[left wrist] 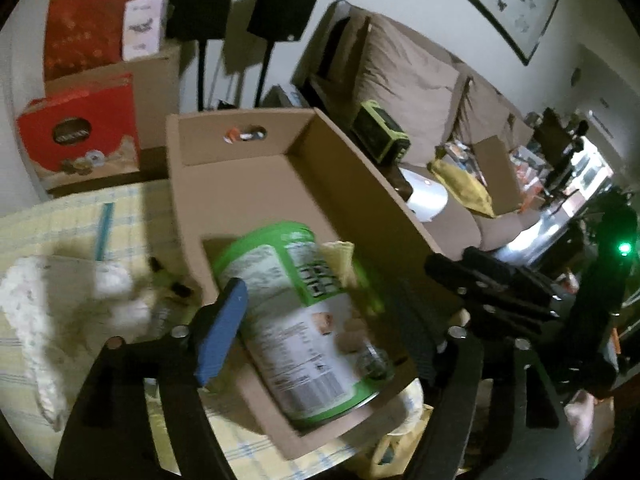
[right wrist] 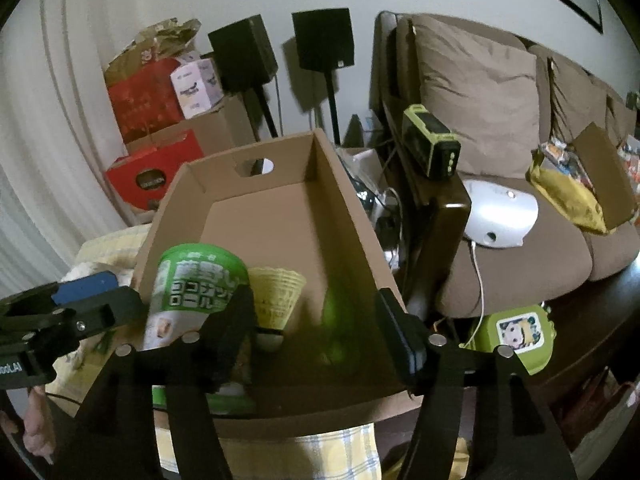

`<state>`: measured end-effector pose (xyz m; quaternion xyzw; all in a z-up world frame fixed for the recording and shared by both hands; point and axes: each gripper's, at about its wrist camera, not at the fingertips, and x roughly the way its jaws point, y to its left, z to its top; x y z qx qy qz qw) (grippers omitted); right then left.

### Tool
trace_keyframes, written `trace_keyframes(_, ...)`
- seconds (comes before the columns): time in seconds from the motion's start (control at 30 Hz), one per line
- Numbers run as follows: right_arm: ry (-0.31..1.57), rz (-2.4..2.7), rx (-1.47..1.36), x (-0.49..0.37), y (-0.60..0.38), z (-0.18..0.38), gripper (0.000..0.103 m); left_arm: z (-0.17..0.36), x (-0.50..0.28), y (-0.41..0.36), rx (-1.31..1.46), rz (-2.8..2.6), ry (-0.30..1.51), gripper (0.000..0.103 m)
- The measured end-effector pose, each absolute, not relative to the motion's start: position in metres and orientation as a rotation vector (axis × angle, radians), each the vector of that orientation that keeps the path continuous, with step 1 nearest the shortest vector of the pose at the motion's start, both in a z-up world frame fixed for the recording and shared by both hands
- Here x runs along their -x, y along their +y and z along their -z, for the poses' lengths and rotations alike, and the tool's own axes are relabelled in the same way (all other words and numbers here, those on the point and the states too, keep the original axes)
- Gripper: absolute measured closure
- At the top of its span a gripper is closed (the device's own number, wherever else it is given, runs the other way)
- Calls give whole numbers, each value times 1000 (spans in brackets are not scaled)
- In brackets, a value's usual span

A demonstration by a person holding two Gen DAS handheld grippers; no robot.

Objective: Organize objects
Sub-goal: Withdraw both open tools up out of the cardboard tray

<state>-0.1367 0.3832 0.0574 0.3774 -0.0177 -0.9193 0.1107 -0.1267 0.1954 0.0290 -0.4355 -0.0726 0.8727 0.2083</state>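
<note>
A: What is offered by the left wrist view that is withheld from the right?

B: The canister (left wrist: 296,320) is seen lying on its side, its printed label and barcode turned upward, in the near end of the cardboard box (left wrist: 248,184). The yellow checked tablecloth (left wrist: 60,220) beside the box is shown too, with a white crocheted cloth (left wrist: 36,312) and a blue straw-like stick (left wrist: 103,232) lying on it. The right gripper (left wrist: 480,280) is seen at the box's right wall.

A: And from the right wrist?

B: The canister's green lid end (right wrist: 200,276) with its printed characters is faced, and a yellow shuttlecock (right wrist: 276,296) is made out just beside it, cork end toward the camera. The far half of the box floor is shown bare, with a handle hole cut in the end wall. A green case with a cartoon face (right wrist: 516,336) is seen outside the box, to the right. The left gripper (right wrist: 60,316) is seen at the left.

A: How are the claws held?

B: The left gripper's fingers (left wrist: 220,332) are spread apart, the blue pad standing alongside the canister; contact cannot be judged. The right gripper's fingers (right wrist: 400,340) are likewise apart, the shuttlecock and a green blur lying between them ungripped.
</note>
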Motion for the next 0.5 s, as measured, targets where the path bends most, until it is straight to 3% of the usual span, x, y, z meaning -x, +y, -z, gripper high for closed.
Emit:
trace_keyframes(0.23,-20,2714,-1064,125,369,-68,30,-38,116,171,1166,-2530,-188,10)
trace_keyframes(0.37,40,2764,-1047,116,357,-74,20,-43,107,160,1139,-2542,-188,10)
trace_keyframes(0.5,113,2772,-1023,104,339,-80,15,-47,99,149,1120,-2567,-178,10)
